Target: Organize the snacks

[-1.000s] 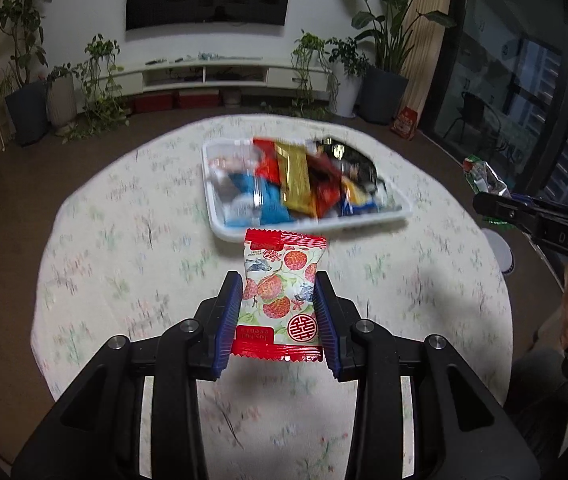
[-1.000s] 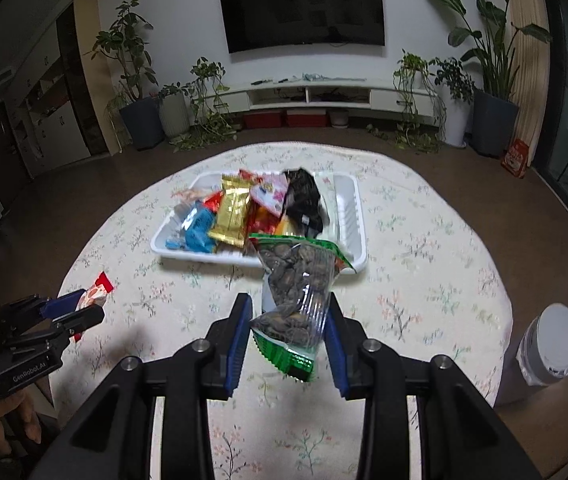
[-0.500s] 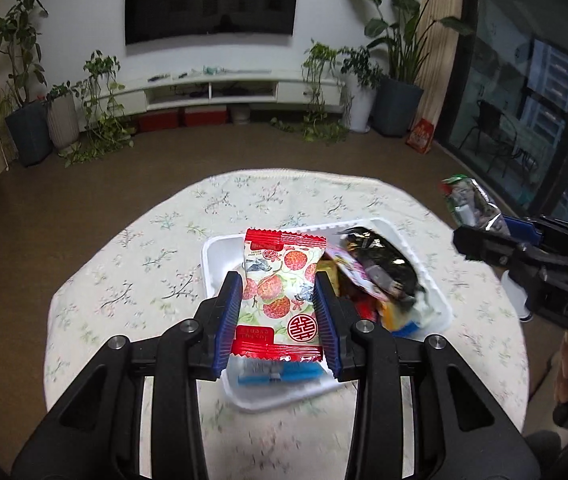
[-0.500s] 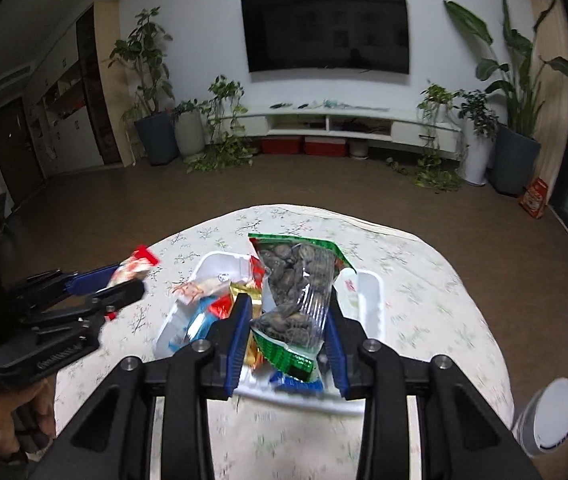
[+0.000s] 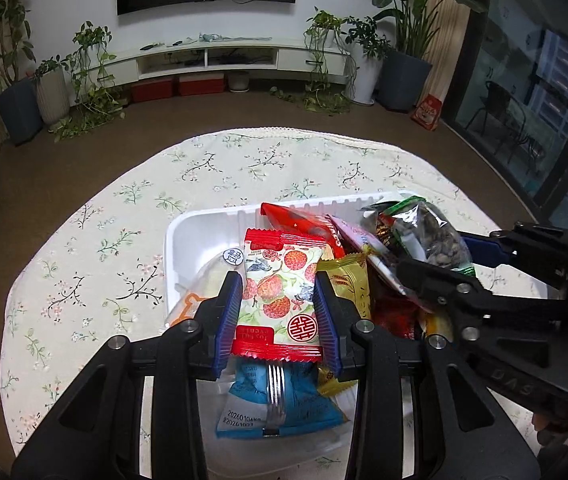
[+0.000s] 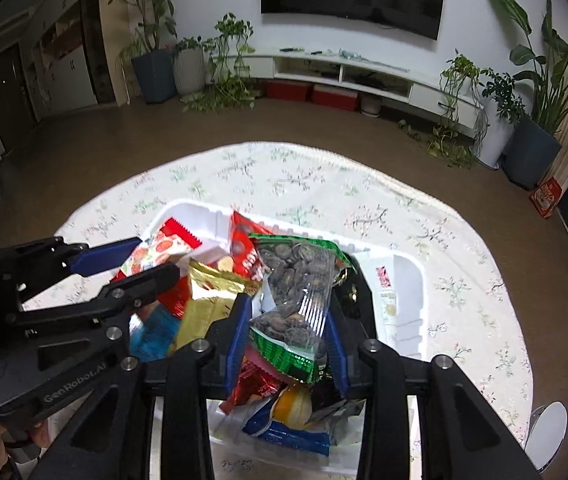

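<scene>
My left gripper [image 5: 278,288] is shut on a red-edged lychee candy packet [image 5: 280,292] and holds it over the left half of the white tray [image 5: 188,236]. My right gripper [image 6: 289,308] is shut on a clear green-edged bag of dark seeds [image 6: 295,300] and holds it over the tray [image 6: 407,280]. The tray is piled with snack packets: a gold one [image 6: 208,304], red ones [image 5: 299,220] and a blue one [image 5: 280,404]. Each gripper shows in the other's view, the left gripper [image 6: 124,260] at left and the right gripper [image 5: 435,256] at right.
The tray sits on a round table with a floral cloth [image 5: 124,216]. A white-lidded container [image 6: 547,432] stands off the table's right edge. Beyond the table lie brown floor, potted plants, a TV and a low white cabinet.
Both grippers have moved forward with their packets, from in front of the tray to directly over it, and have closed in on each other.
</scene>
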`<state>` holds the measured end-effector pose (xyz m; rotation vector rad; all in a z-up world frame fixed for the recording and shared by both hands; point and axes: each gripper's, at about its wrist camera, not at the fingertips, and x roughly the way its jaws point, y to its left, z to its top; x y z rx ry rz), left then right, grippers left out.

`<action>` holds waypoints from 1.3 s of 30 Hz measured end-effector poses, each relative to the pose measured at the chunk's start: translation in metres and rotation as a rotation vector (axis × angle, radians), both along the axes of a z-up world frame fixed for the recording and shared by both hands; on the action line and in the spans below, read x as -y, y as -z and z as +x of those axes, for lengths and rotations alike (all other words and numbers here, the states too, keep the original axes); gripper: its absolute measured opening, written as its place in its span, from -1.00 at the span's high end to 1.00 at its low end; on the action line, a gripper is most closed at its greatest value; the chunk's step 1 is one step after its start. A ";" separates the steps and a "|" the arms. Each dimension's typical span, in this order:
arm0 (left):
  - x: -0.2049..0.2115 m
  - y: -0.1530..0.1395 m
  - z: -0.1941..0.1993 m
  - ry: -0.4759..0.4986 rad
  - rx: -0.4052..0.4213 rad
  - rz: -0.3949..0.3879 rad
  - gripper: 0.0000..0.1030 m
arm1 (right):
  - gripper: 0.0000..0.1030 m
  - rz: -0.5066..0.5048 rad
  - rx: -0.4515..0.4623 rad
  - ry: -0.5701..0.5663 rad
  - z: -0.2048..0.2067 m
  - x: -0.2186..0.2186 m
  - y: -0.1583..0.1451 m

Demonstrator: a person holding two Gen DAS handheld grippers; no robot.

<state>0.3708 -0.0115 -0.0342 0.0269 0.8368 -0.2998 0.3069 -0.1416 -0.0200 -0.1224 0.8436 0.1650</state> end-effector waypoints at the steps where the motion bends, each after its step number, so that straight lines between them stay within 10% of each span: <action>1: 0.001 0.003 0.001 0.000 -0.001 -0.001 0.33 | 0.25 -0.006 -0.008 0.002 0.002 0.001 0.005; 9: 0.005 0.014 0.008 -0.015 0.005 0.014 0.26 | 0.13 -0.027 -0.029 0.011 0.007 -0.002 0.022; 21: -0.005 -0.004 -0.019 -0.053 0.080 0.021 -0.55 | -0.24 -0.003 0.001 0.046 -0.005 0.008 0.011; 27: -0.019 -0.022 -0.060 -0.083 0.162 0.008 -0.99 | -0.41 0.053 0.052 0.079 -0.027 0.017 -0.006; 39: -0.022 -0.038 -0.199 -0.174 0.249 -0.009 -0.99 | -0.86 0.156 0.266 0.116 -0.152 0.029 -0.038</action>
